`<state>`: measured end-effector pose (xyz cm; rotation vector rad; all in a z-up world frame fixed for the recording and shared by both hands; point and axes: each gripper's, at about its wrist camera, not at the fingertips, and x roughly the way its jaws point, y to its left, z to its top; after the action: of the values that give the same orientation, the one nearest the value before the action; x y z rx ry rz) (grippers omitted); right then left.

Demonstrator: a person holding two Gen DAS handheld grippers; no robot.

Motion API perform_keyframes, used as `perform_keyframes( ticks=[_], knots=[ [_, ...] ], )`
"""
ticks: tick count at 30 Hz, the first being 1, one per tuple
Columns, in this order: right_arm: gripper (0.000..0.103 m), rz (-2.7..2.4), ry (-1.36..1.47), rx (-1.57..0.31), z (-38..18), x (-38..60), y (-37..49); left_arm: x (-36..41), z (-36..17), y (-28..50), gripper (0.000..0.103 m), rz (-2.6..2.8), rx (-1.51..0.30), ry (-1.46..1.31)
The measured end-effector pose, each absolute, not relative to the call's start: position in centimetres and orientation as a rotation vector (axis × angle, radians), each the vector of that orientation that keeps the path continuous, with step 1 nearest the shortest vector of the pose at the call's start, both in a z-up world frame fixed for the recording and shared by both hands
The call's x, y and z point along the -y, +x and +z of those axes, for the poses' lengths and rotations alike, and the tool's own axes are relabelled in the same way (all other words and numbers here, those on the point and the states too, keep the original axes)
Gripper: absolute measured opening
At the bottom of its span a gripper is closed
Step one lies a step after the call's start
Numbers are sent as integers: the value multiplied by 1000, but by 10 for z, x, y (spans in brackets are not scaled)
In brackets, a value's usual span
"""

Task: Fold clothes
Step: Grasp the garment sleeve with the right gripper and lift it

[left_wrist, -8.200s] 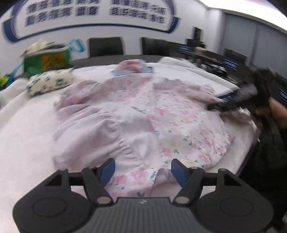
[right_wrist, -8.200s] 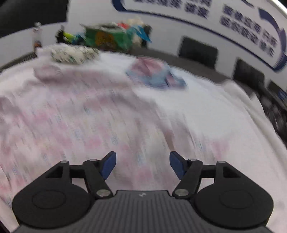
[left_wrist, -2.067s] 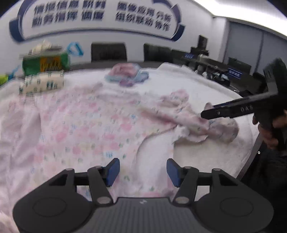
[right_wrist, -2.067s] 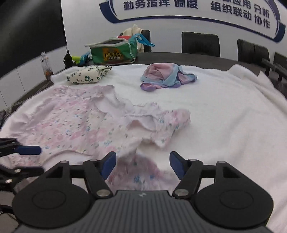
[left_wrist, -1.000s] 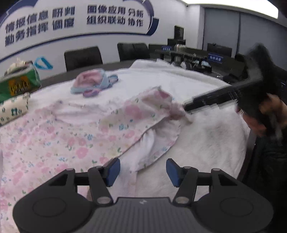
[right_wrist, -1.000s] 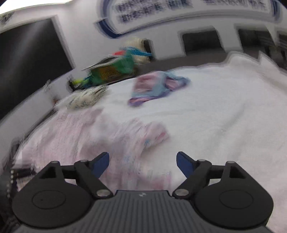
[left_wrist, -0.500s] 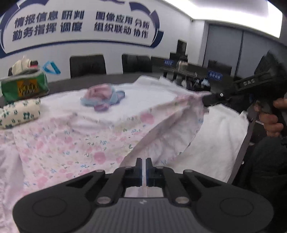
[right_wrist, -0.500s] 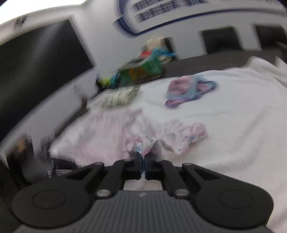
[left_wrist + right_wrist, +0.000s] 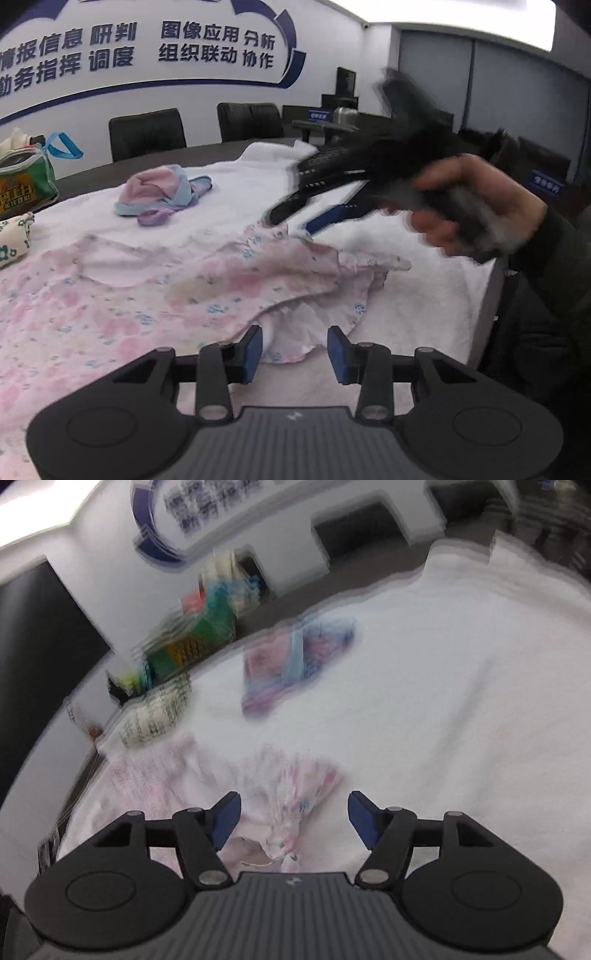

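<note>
A pink floral garment lies on the white towel-covered table, its right part folded over towards the middle. My left gripper is open, its blue pads on either side of the garment's near hem. My right gripper is open just above the folded part of the garment; that view is blurred by motion. In the left wrist view the right gripper shows blurred, held in a hand, with its tips at the garment's far edge.
A pink, blue and purple bundle of clothing lies further back on the towel. A green bag and a white floral pouch sit at the far left. Black chairs stand behind the table. The table's edge is at the right.
Both grippers were shut on the garment half a second ago and are now open. The lifted part of the garment has dropped onto the rest of it. The right gripper is moving fast.
</note>
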<state>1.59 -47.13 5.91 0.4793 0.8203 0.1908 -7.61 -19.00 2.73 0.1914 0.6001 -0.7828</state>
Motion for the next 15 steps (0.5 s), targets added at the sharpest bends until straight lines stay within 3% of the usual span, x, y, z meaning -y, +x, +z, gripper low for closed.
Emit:
perform_keyframes(
  ticks=[2,3,4,8,11,14,15],
  knots=[
    [38,212,437,-856,46,459,42,200,18,-73,37,-766,-629,200],
    [6,222,416,-874,39,452,54,204,13,-72,37,-757,-648,204],
    [3,225,366,-868,36,446,63,207,9,-70,37,-752,-665,213],
    [2,119,-8,-655,53,421,53,207,6,-73,37,-769,-646,261],
    [5,63,-22,-628,36,428,62,204,7,-74,37,-773,-654,263],
    [18,15,0,-654,30,434,61,197,12,-76,38,-776,-671,246],
    [30,-5,-1,-640,37,436,52,193,15,-78,38,-780,-674,237]
  ],
)
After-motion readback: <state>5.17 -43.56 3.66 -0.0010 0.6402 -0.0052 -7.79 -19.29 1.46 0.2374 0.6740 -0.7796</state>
